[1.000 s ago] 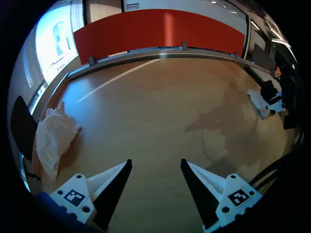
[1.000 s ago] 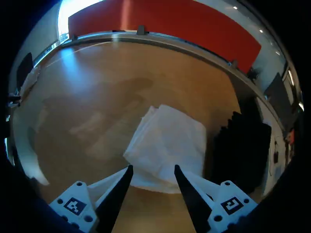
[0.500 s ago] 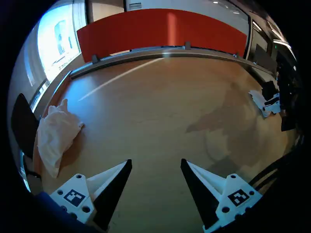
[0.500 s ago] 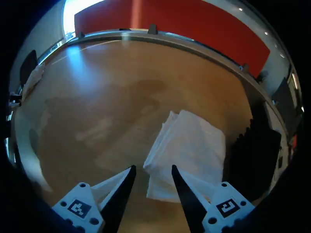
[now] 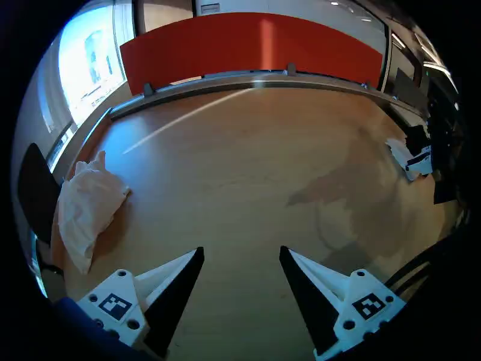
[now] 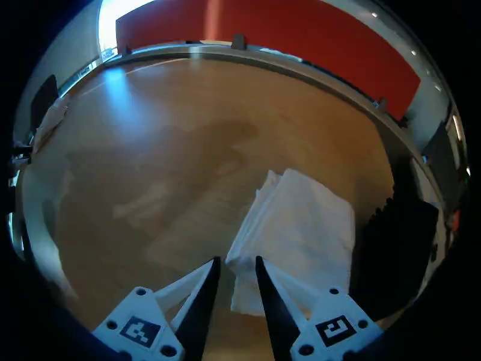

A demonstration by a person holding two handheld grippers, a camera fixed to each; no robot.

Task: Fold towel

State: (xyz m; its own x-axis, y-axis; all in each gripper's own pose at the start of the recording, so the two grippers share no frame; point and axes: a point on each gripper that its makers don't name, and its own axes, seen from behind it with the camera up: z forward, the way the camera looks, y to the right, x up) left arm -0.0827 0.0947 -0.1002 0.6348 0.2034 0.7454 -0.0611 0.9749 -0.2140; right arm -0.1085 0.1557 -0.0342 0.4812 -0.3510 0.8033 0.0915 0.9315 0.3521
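A folded white towel (image 6: 300, 231) lies flat on the wooden table (image 6: 150, 150). My right gripper (image 6: 235, 262) sits at its near left corner. The jaws have narrowed around that corner but are still open, with a gap beside the left finger. A crumpled white towel (image 5: 87, 204) lies by the table's left edge. My left gripper (image 5: 242, 249) hovers wide open over bare wood, well right of that towel, and holds nothing. In the left gripper view the right gripper (image 5: 421, 161) and the folded towel (image 5: 398, 149) appear small at the far right.
A red partition (image 5: 252, 45) and a metal rail (image 5: 258, 81) run along the table's far edge. A dark chair back (image 5: 33, 192) stands past the left edge. Dark objects (image 6: 391, 253) sit just right of the folded towel.
The right gripper's jaws have narrowed steadily and it has shifted left, so the folded towel's corner now lies between the fingertips. The left gripper has barely moved.
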